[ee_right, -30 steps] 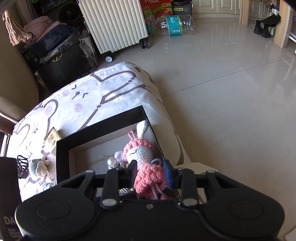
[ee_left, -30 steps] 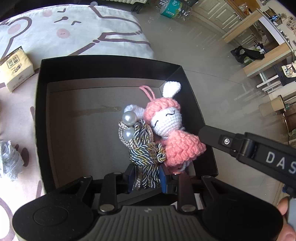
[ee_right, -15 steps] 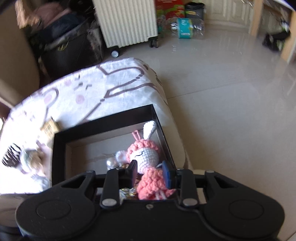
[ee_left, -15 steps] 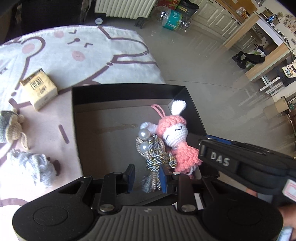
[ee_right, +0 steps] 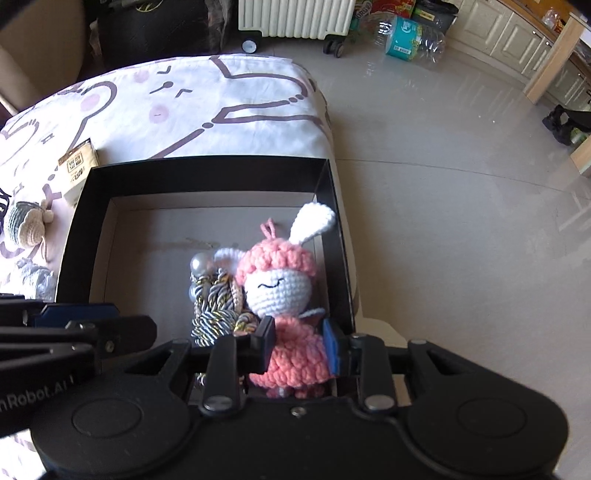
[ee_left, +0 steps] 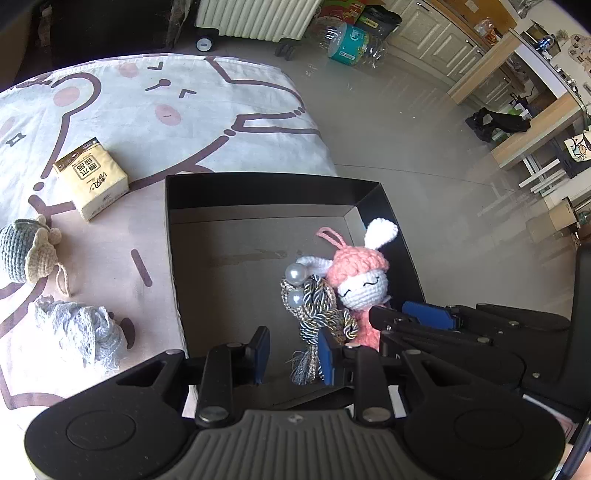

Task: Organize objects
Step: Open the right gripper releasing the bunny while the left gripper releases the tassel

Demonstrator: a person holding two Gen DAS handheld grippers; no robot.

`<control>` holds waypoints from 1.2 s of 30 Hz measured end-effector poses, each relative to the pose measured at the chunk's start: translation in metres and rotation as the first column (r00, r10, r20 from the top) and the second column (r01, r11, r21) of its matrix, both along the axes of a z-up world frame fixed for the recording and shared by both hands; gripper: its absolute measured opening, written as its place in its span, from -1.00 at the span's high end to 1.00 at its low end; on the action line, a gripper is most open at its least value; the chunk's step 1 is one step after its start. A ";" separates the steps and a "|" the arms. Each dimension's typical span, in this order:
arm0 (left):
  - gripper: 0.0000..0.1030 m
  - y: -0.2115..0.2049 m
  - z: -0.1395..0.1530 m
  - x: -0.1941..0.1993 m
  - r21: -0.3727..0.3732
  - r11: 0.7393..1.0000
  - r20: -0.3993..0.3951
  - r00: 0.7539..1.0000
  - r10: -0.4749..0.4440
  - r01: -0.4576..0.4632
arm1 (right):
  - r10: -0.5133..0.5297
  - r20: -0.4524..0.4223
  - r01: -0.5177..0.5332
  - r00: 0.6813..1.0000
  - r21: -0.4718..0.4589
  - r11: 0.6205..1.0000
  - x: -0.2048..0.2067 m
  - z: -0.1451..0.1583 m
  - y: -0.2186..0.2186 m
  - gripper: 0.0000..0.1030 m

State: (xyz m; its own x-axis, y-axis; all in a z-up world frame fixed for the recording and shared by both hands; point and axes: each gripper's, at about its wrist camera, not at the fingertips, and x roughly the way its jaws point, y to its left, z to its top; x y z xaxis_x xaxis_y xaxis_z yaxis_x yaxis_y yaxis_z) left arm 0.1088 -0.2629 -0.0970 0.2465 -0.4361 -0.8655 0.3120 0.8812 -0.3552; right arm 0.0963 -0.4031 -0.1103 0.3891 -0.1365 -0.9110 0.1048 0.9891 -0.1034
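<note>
A pink and white crochet rabbit point(ee_right: 277, 288) sits against the right wall of the black box point(ee_right: 207, 173). My right gripper point(ee_right: 298, 345) is shut on its pink dress. Beside the rabbit point(ee_left: 364, 290) lies a grey and gold braided cord point(ee_left: 317, 314) with two pearls. In the right wrist view the cord point(ee_right: 218, 299) touches the rabbit's left side. My left gripper point(ee_left: 293, 350) hovers over the near edge of the box point(ee_left: 258, 184), shut to its narrowest with nothing pinched; the cord's tassel lies below, near the right pad. The right gripper point(ee_left: 391, 314) reaches in from the right and hides the rabbit's body.
The box stands at the right edge of a cartoon-print cloth point(ee_left: 184, 110), with tiled floor beyond. Left of the box lie a yellow tissue pack point(ee_left: 92, 177), a grey and beige crochet piece point(ee_left: 26, 251) and a grey lace cloth point(ee_left: 79, 332). A white radiator point(ee_right: 295, 18) stands far back.
The left gripper let go of the cord and pulled up and back from it; the cord now lies in the box. The right gripper rolled and sank with the rabbit.
</note>
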 end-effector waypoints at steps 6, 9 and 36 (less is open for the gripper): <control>0.44 0.004 0.005 -0.002 -0.001 1.000 0.017 1.000 0.000 0.000 | -0.093 0.046 0.090 0.995 0.051 0.995 -0.006 0.016 -0.010 0.43; 0.44 0.007 0.010 -0.004 0.003 1.000 0.032 0.999 0.006 -0.006 | -0.140 0.091 0.131 0.986 0.097 0.987 -0.011 0.031 -0.016 0.43; -0.47 0.050 0.057 -0.029 0.178 0.980 0.220 0.974 0.049 -0.090 | -0.194 0.191 0.186 0.962 0.062 0.981 -0.061 0.075 -0.008 -0.22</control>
